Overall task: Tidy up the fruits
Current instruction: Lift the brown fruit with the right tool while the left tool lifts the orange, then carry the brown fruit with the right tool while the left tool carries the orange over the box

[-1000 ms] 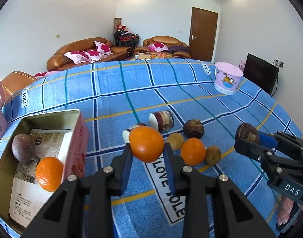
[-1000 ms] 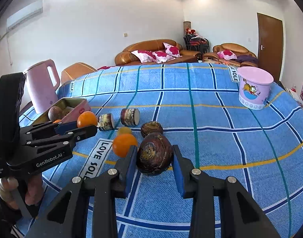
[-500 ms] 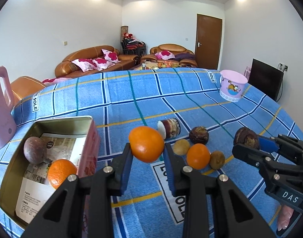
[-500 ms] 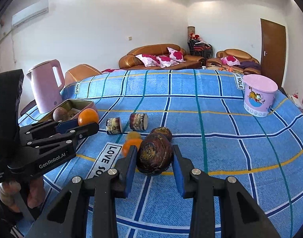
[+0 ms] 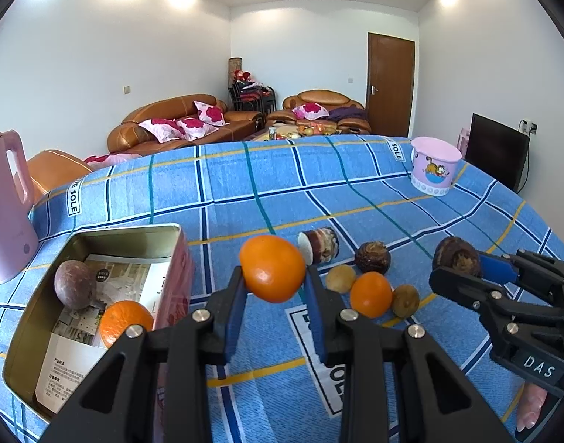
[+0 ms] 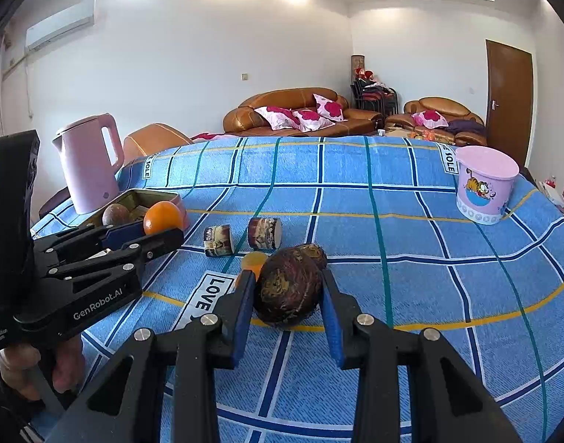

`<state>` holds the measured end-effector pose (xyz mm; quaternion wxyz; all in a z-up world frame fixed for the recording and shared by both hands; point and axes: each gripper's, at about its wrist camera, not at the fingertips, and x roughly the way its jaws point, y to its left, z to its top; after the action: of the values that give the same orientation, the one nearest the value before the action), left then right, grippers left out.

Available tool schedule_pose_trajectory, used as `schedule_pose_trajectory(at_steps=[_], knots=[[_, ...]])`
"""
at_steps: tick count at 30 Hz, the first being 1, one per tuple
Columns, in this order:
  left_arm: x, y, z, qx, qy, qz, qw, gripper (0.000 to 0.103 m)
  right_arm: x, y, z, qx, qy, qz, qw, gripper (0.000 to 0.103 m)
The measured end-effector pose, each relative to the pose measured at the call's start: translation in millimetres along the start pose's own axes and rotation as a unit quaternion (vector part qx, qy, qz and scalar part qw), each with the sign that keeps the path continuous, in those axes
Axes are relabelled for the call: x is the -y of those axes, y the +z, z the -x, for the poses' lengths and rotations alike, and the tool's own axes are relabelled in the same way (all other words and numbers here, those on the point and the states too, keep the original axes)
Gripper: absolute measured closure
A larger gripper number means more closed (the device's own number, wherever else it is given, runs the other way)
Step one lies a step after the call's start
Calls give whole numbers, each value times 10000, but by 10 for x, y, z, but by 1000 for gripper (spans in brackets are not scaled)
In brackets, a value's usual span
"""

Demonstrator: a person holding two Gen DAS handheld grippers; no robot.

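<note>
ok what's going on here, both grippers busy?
Yes. A person is sorting fruit with two handheld grippers. The left gripper holds an orange in the air, just right of the tin, which already has an orange and a purple fruit inside. The right gripper holds a brown fruit. More fruit lies loose on the blue cloth.

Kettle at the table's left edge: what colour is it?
Pale pink kettle, plain, no pattern; seen whole in the right wrist view.
</note>
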<state>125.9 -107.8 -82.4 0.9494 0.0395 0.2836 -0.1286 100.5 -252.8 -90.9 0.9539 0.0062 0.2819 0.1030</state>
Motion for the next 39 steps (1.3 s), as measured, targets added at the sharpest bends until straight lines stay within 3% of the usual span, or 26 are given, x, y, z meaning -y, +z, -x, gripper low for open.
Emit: schedule_pose_trajectory(at_steps=[39], knots=[[83, -13, 280, 676, 258, -201, 9972, 71, -159, 13, 145, 542, -142, 308, 9980, 66]])
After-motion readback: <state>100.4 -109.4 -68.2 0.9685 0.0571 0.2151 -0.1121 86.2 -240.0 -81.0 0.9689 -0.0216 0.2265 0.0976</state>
